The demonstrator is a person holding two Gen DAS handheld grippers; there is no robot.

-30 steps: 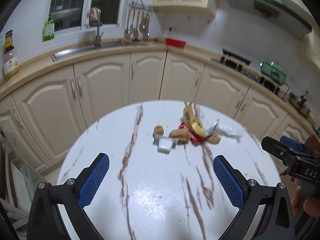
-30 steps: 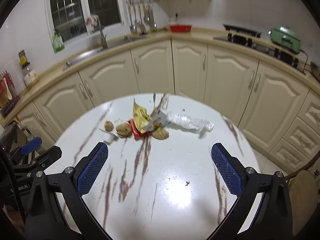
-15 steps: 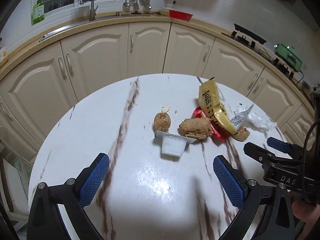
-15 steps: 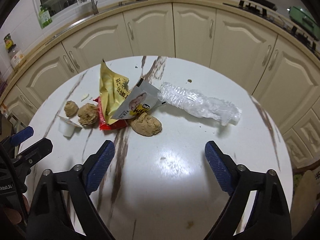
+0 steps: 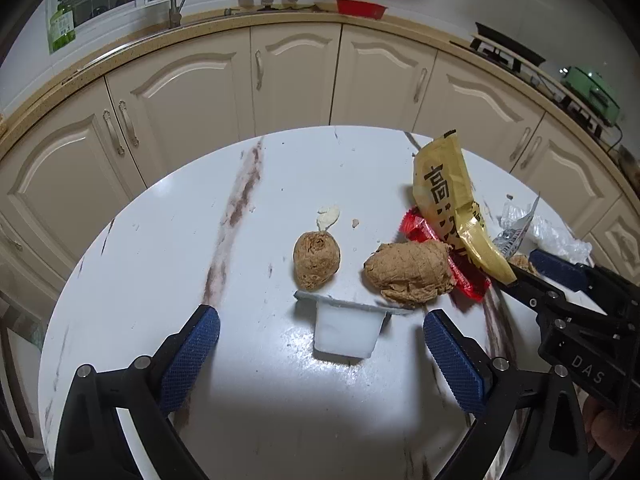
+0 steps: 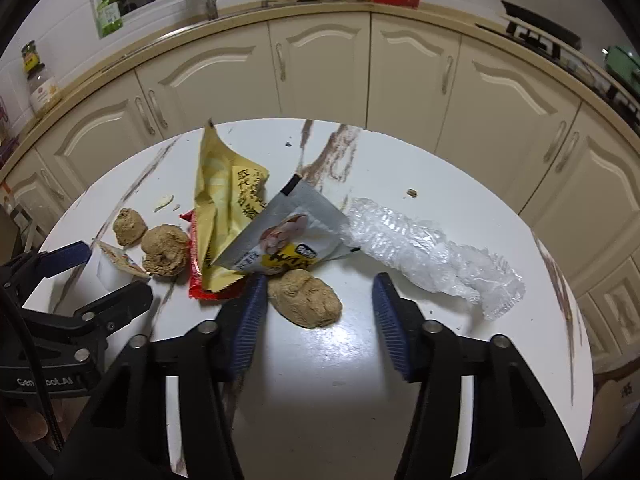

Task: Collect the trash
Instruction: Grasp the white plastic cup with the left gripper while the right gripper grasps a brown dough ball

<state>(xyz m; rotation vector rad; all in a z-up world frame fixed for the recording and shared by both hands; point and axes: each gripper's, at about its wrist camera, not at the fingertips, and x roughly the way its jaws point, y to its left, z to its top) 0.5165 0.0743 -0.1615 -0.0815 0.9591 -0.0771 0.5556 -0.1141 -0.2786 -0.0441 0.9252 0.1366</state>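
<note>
Over a round marble table (image 5: 160, 264), my left gripper (image 5: 320, 350) hangs wide open and empty around a tipped white cup (image 5: 346, 330), 2 brown lumps at 12 o'clock of it. My right gripper (image 6: 318, 312), partly open and holding nothing, straddles another brown lump (image 6: 306, 298), with the yellow wrapper (image 6: 224, 208) at 10 o'clock and crumpled clear plastic (image 6: 428, 252) at 2 o'clock.

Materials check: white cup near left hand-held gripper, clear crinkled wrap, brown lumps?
White cup: looks like thin matte plastic, faintly translucent, with a peel lid. Clear wrap: thin plastic film, crinkled and glossy. Brown lumps: rough, fibrous, matte; likely food scraps, unsure.
</note>
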